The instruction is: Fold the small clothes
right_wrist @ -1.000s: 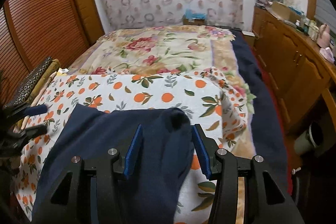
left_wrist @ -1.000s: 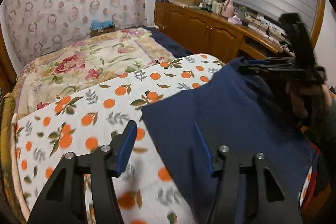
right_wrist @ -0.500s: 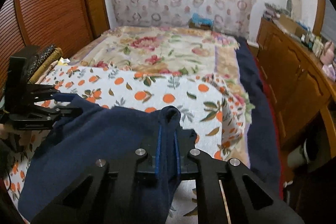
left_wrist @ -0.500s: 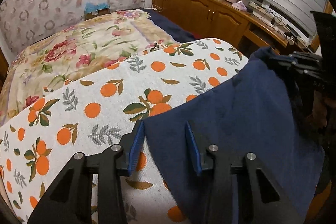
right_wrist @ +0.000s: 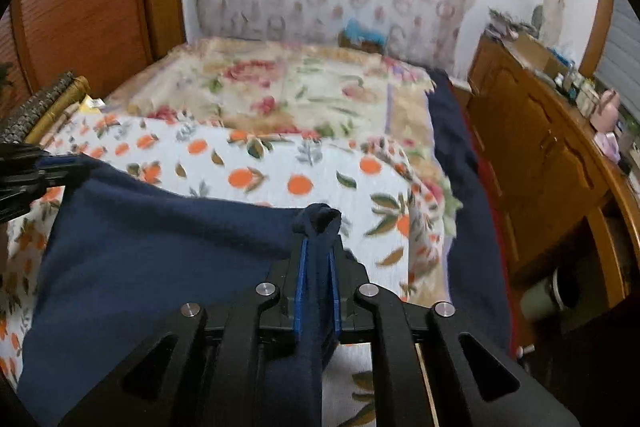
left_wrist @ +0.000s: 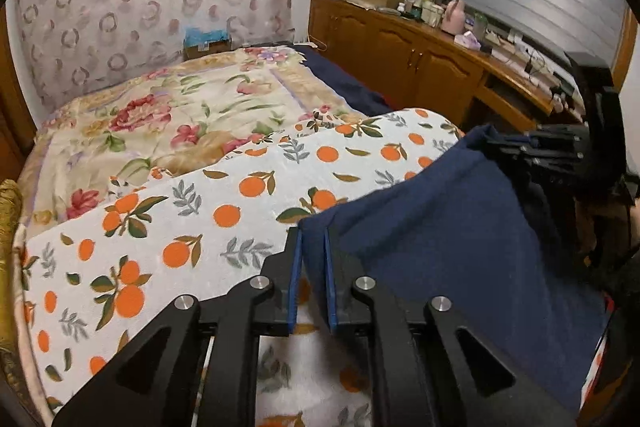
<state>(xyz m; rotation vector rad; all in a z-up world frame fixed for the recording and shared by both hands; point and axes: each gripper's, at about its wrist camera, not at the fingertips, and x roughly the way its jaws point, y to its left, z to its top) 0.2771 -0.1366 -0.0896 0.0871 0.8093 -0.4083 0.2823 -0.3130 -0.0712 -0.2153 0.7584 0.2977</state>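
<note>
One navy garment (left_wrist: 460,227), two grippers' jaws clamping corners.

The garment (left_wrist: 460,227) is plain navy blue. It lies on a white blanket (left_wrist: 200,227) printed with oranges and leaves. Behind, a cream quilt (left_wrist: 180,115) bears red flowers.
</note>
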